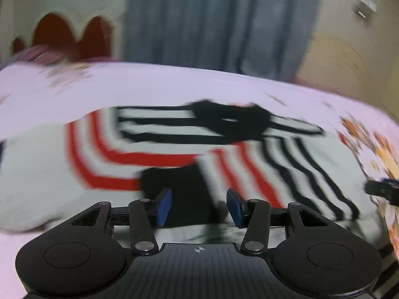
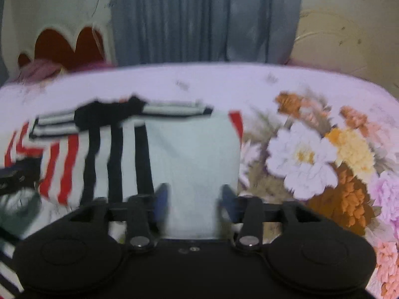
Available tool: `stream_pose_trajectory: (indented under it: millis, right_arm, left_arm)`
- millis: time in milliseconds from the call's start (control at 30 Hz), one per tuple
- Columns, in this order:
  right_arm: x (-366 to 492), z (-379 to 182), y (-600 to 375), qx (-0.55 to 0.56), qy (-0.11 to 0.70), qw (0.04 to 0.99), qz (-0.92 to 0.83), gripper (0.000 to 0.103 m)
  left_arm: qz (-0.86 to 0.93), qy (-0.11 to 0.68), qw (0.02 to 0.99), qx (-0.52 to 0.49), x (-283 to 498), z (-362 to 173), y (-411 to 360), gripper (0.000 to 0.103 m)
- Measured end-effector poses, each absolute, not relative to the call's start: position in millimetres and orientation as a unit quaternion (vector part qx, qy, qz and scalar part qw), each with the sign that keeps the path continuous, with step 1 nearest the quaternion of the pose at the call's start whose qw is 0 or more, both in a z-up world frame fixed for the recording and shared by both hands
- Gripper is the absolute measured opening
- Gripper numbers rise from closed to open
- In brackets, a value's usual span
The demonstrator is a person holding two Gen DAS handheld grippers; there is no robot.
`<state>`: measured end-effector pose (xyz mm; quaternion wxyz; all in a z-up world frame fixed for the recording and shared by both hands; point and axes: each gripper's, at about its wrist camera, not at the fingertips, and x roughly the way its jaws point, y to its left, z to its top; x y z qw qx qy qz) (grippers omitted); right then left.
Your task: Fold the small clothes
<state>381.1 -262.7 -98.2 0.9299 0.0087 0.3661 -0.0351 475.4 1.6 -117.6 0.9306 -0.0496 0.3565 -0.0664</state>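
Note:
A small white shirt [image 1: 49,164] with red and black stripes and a black collar lies spread on the bed; it also shows in the right wrist view [image 2: 192,154]. Both views are motion-blurred. My left gripper [image 1: 199,205] is open, its blue pads [image 1: 163,206] apart, low over a black patch of the shirt. My right gripper [image 2: 193,203] is open over the plain white part of the shirt near its right edge. The right gripper's tip [image 1: 381,190] shows at the far right of the left wrist view. Neither gripper holds cloth.
The bed sheet [image 2: 311,154] is pale lilac with large printed flowers on the right. Behind the bed hang grey-blue curtains [image 2: 204,20]. A dark red scalloped headboard [image 2: 67,47] and a pink bundle [image 2: 42,71] stand at the far left.

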Motion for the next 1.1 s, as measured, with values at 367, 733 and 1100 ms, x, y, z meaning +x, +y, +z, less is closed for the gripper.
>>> stream_pose_trajectory:
  millis: [367,733,1100]
  right_arm:
    - [395,-89,-216,0.055,0.346,0.936,-0.001,0.039]
    - [398,-78,-167,0.034,0.349,0.937,0.012,0.040]
    - [392,-70,-192,0.056,0.344,0.937,-0.024,0.040]
  left_arm:
    - [0.160,0.304,0.921,-0.184,405,-115,238,0.071]
    - [0.227,0.222,0.850,-0.420,385,-164,385,0.042]
    - [0.171,0.132,0.837,-0.503,406,-166,385,0.003]
